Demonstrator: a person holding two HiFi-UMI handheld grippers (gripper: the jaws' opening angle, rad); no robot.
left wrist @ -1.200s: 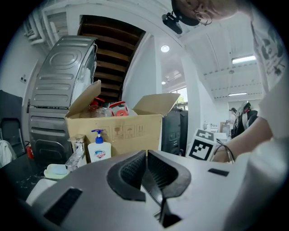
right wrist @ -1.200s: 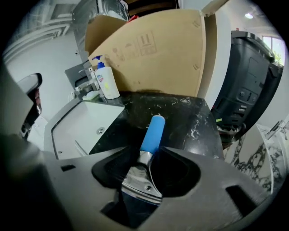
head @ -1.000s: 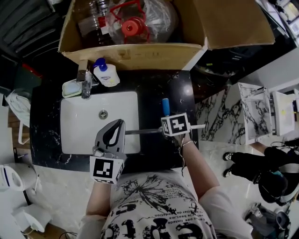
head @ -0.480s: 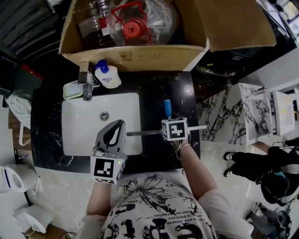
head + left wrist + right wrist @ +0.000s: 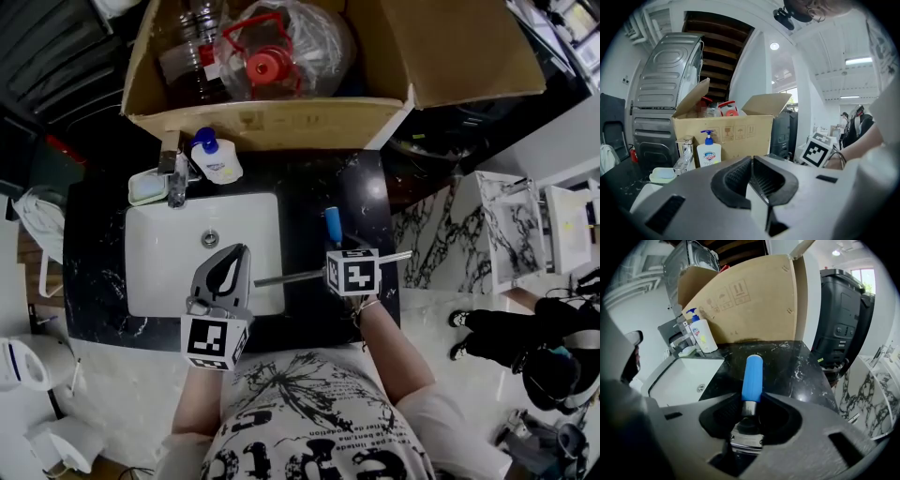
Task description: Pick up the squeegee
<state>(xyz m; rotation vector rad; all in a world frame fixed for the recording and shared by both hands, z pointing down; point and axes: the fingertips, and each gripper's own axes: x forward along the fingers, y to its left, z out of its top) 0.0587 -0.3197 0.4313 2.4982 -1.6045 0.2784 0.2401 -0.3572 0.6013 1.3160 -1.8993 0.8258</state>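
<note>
We look steeply down on a black marble counter at the centre of the frame, with a white sink sunk into its left half. Along the upper edge a cardboard box closes off the back of the counter. A faucet, a soap bottle and a soap dish crowd the strip between the box and the sink's upper rim. The squeegee lies right of the sink, its blue handle pointing up the frame toward the box. Its long thin blade runs crosswise, one end reaching over the sink's lower right corner and the other out past the counter's right edge. Bare black stone surrounds the handle as far as the box, so we find the most open room there. The right gripper points steeply down at the squeegee. Its jaws are closing, with the base of the handle and its metal neck between them and the pads just beside the handle on either side. The left gripper hovers over the lower right part of the sink, near the counter's front edge. Its jaws are pressed together with nothing between them, and it is clear of the squeegee's handle.
</note>
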